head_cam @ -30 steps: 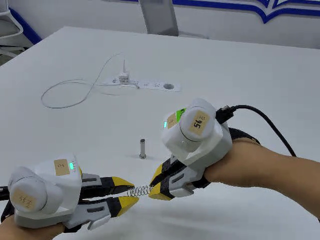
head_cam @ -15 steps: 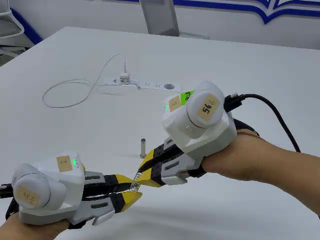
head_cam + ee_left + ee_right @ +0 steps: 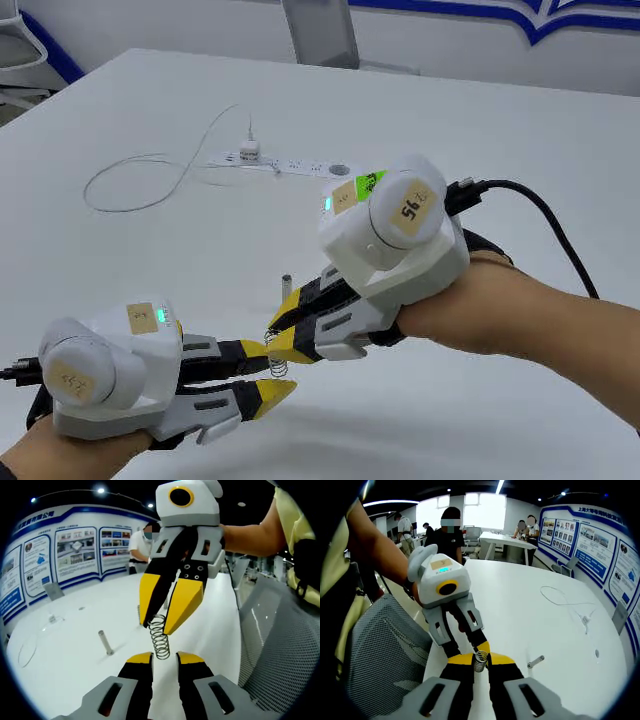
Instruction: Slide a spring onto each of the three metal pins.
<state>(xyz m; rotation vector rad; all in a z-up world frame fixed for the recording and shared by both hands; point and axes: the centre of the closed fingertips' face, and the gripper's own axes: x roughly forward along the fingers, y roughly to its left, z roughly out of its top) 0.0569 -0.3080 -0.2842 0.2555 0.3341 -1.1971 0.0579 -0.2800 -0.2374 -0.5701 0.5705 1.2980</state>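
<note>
**Spring** [image 3: 277, 358]: one short coil, lower centre of the head view, held in the air above the desk [image 3: 480, 130] between the two tools. Its long axis runs roughly up and down the frame.

**Right tool** [image 3: 276, 337]: clenched on the spring's upper end. In the left gripper view its yellow jaws come down from the top of the frame and close on the top coils.

**Left tool** [image 3: 262, 372]: released, jaws parted. The spring's lower end hangs in the gap between their tips. Whether a coil touches either jaw cannot be told.

**Pin** [image 3: 287, 283]: metal, upright on the desk, bare. It sits just above the right tool's tips in the head view, its base hidden by them.

**Governing relation:** the pin lies beyond the spring on the right tool's side, so the right tool is the nearer.

**Judgement:** the spring's free lower end has to come over the pin's top with the coil axis in line with the upright pin, and the left tool must be clear of that end.
</note>
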